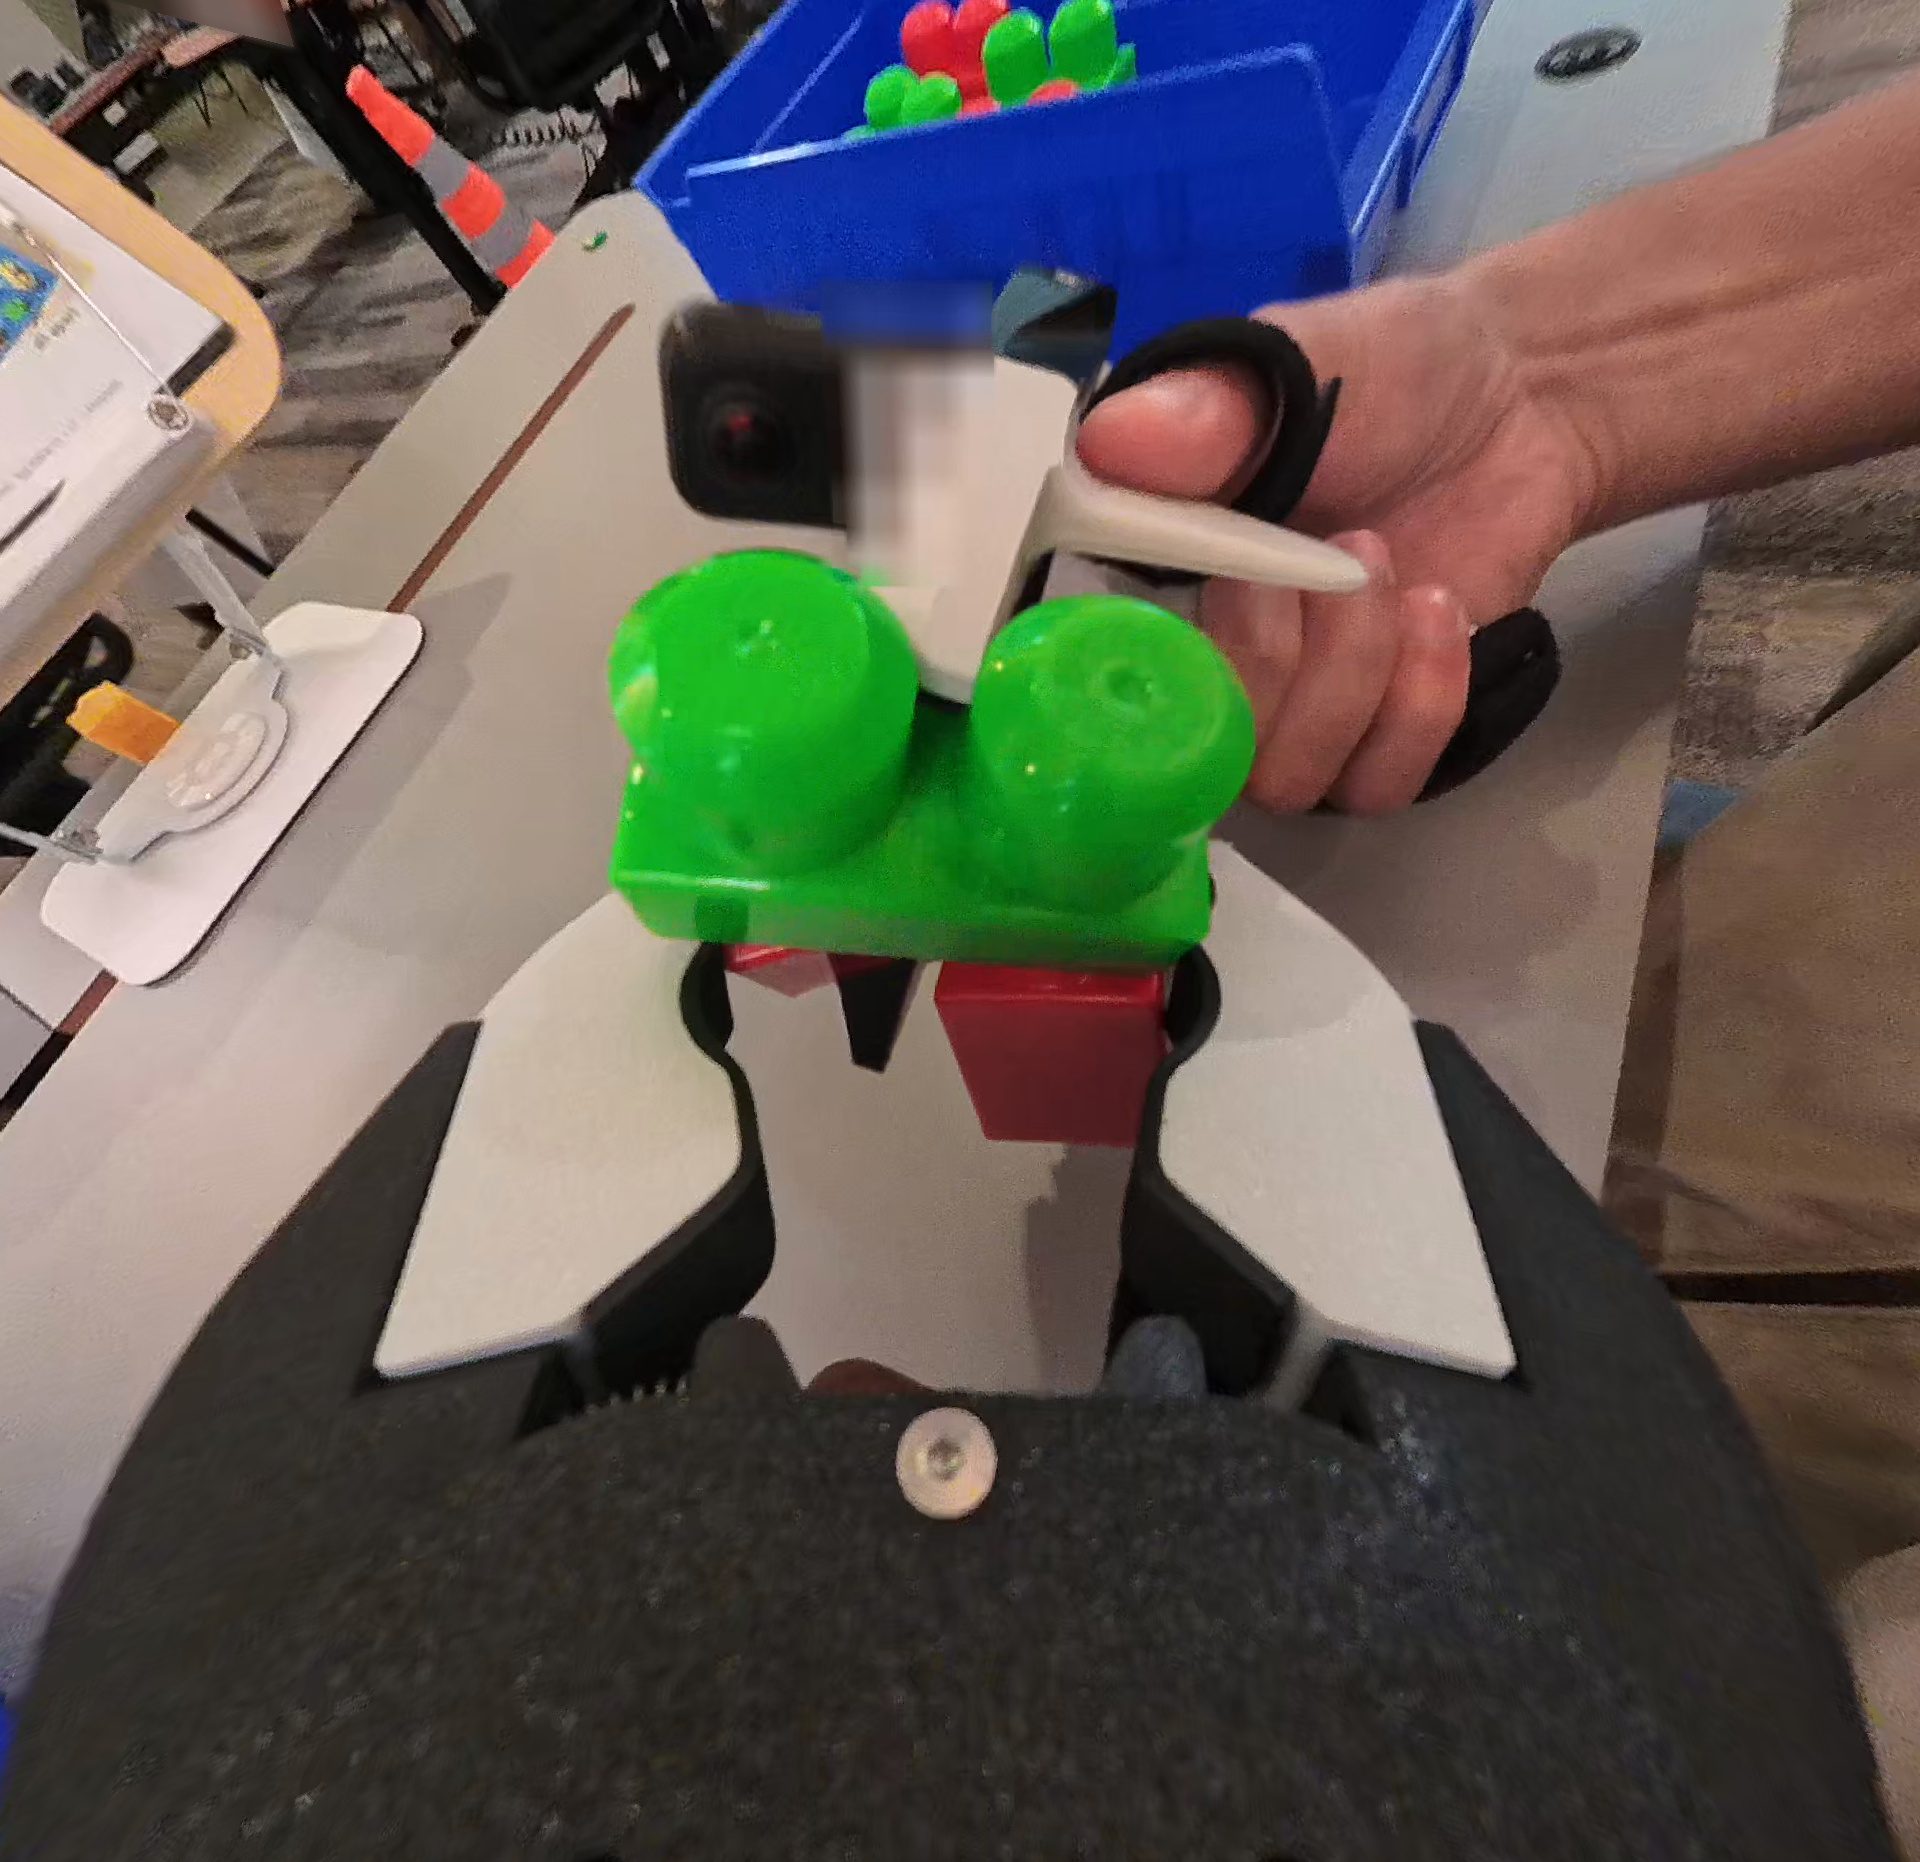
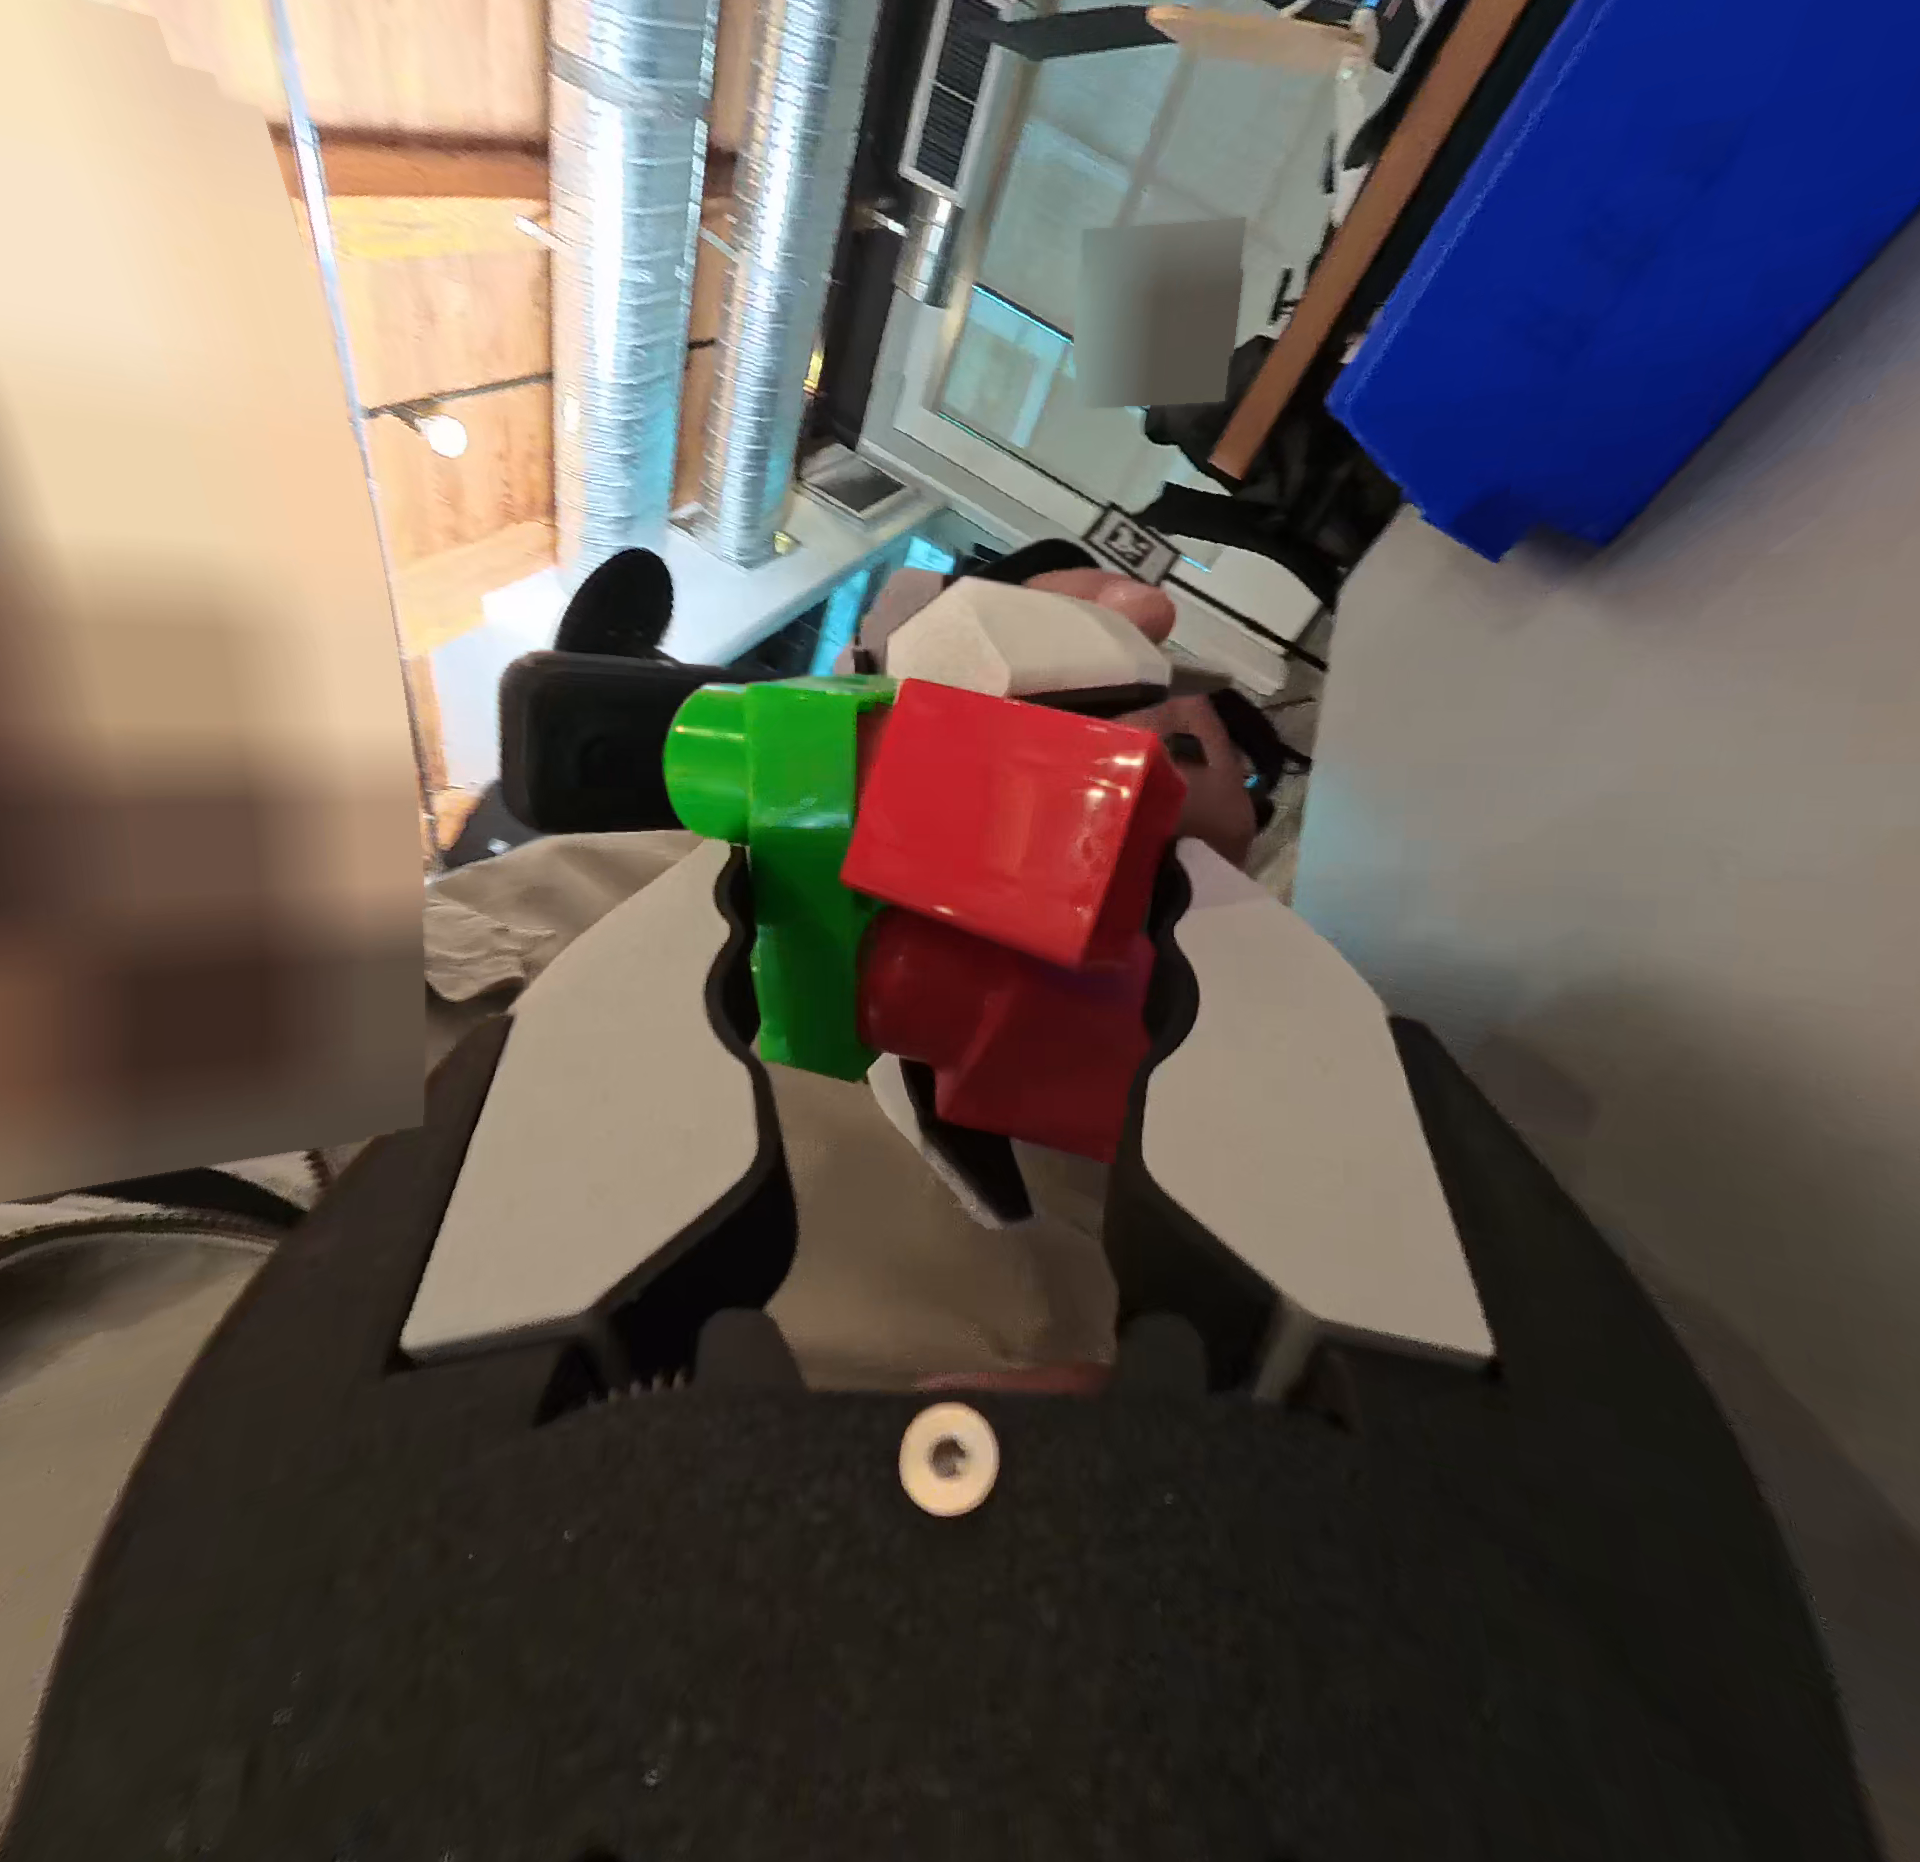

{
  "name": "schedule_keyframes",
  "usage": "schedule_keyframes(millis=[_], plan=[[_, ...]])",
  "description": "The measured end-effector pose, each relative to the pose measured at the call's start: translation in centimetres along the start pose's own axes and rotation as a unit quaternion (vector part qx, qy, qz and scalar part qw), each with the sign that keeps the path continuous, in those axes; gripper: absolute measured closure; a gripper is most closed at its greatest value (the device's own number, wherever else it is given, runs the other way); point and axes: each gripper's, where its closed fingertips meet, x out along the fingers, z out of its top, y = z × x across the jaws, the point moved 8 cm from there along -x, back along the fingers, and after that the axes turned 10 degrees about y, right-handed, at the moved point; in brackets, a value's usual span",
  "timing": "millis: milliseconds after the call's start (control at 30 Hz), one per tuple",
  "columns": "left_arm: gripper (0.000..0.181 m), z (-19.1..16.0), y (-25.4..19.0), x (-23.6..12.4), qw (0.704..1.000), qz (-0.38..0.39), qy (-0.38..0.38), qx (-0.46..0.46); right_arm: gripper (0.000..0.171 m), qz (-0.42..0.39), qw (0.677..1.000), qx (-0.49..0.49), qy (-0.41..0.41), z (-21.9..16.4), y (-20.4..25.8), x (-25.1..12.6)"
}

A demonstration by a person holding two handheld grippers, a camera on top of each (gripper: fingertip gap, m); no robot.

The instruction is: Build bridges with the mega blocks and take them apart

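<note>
The small bridge, a green block (image 1: 914, 804) on 2 red blocks (image 2: 997, 939), hangs in the air near the blue bin (image 1: 1039, 191). Left gripper (image 1: 940, 981) and right gripper (image 2: 951, 939) both clamp it narrowly. Uneven pulling could snap blocks loose and drop them onto the table (image 1: 312, 1085).

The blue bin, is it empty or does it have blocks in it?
Not empty. The left wrist view shows the blue bin holding green and red blocks piled at its far end. How full it is cannot be told.
</note>
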Motion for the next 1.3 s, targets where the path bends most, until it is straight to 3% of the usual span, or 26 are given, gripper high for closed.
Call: schedule_keyframes(millis=[267,633,800,900,1000,1167,1300], plan=[[0.093,0.0,0.0,-0.1,0.999,0.016,-0.033,0.013,0.099,0.079,0.996,0.036,-0.029,-0.2,-0.6,0.5],[0.097,-0.5,0.0,-0.3,0.999,0.012,-0.036,0.012,0.097,0.038,0.999,0.021,0.000,-0.1,-0.5,0.3],[0.097,-0.5,0.3,-1.0,0.997,0.036,-0.068,0.010,0.075,0.032,0.999,0.018,-0.019,-0.2,-0.2,-0.5],[0.097,-0.6,0.4,-1.0,0.997,0.043,-0.067,0.004,0.059,0.006,0.999,0.030,0.010,-1.2,-0.4,-0.2],[0.097,-0.9,0.3,-0.6,0.997,0.045,-0.055,0.011,0.055,0.035,0.998,0.055,0.021,-2.0,-0.1,0.7],[0.097,-0.5,-0.1,-0.4,0.997,0.041,-0.065,0.019,0.055,0.083,0.992,0.093,0.023,-2.5,-0.8,1.5],[0.098,-0.2,-0.3,-0.2,0.997,0.042,-0.069,0.020,0.067,0.130,0.986,0.098,0.021,-2.5,-0.6,2.0]])
